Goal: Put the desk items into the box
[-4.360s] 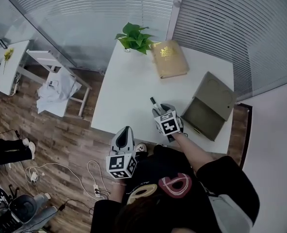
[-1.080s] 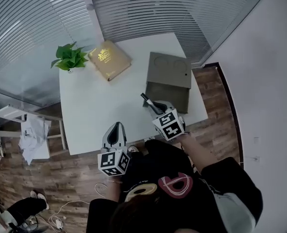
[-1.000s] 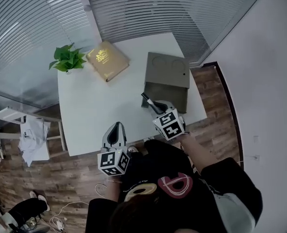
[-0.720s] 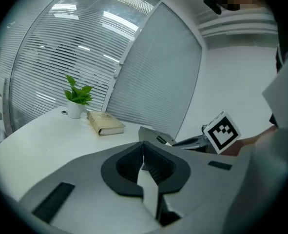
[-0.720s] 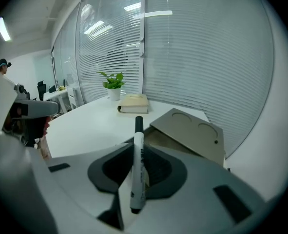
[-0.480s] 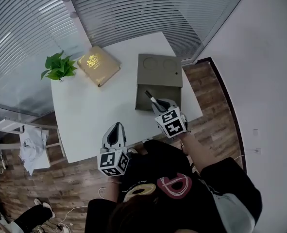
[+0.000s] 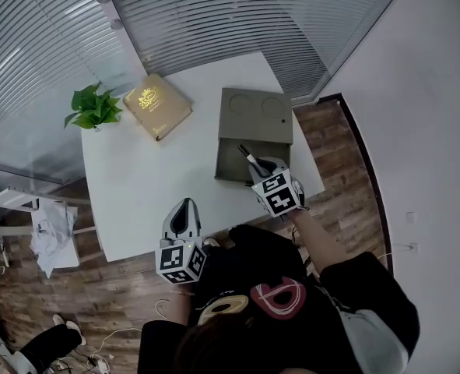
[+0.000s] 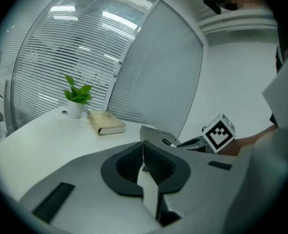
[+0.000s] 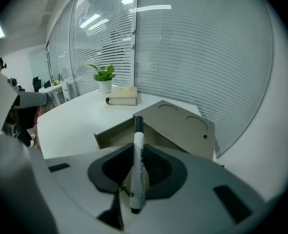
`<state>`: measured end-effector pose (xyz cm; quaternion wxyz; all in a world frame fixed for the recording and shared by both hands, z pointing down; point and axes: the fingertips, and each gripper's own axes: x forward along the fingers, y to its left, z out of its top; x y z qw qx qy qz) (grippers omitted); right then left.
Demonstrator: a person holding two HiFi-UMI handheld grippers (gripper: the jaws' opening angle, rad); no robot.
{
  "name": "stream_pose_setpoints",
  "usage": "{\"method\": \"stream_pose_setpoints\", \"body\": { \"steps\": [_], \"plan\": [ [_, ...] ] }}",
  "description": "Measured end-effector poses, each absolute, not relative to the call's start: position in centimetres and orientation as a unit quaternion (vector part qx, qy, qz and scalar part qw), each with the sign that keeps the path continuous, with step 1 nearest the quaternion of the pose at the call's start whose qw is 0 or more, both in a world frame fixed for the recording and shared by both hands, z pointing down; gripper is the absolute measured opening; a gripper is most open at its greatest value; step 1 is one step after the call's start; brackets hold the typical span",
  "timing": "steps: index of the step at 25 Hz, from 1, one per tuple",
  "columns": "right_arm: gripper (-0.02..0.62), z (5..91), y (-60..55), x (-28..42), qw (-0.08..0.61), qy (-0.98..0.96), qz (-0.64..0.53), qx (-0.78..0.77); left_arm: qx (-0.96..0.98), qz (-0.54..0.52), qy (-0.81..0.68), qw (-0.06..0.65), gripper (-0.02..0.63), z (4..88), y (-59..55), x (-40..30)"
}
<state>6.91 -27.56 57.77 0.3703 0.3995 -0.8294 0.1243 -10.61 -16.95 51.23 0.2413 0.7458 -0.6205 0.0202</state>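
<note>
Swinging across from the bare surface [image 7: 144, 178], the right hand-held gripper [image 7: 261, 167] has carried its marker [image 7: 250, 158] to the box [image 7: 254, 115], so the pen now hangs over the open compartment rather than short of it as it did a few seconds ago. Its jaws are clamped on the marker's barrel. The pen runs along the gripper's own line, dark cap end pointing forward and away from the person, tail end tucked back between the pads. The box's opening lies directly below and just ahead of those jaws, with the lid and its two round recesses leaning back beyond that. The compartment's long side runs across the gripper's line, so the marker sits at a slant to it, and I judge the drop turns on that: the cap end looks to be inside the near wall already, but a small turn of the wrist toward the opening's length would make a cleaner release than letting go as it lies. The left hand-held gripper [image 7: 186, 206] hangs well to the left of the right one, back at the near edge of the surface, jaws pressed together on nothing, so the right is plainly the nearer hand for this job. A tan book [image 7: 156, 105] and a potted plant [image 7: 93, 106] sit far ahead of the left gripper, both untouched.
</note>
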Motion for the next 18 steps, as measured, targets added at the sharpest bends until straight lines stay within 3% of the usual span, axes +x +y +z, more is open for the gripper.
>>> {"method": "stream_pose_setpoints", "body": {
  "steps": [18],
  "plan": [
    [0.074, 61.5, -29.2, 7.6, 0.418, -0.823, 0.130, 0.362, 0.703, 0.038, -0.665, 0.249, 0.018, 52.9, -16.6, -11.5]
  ]
}}
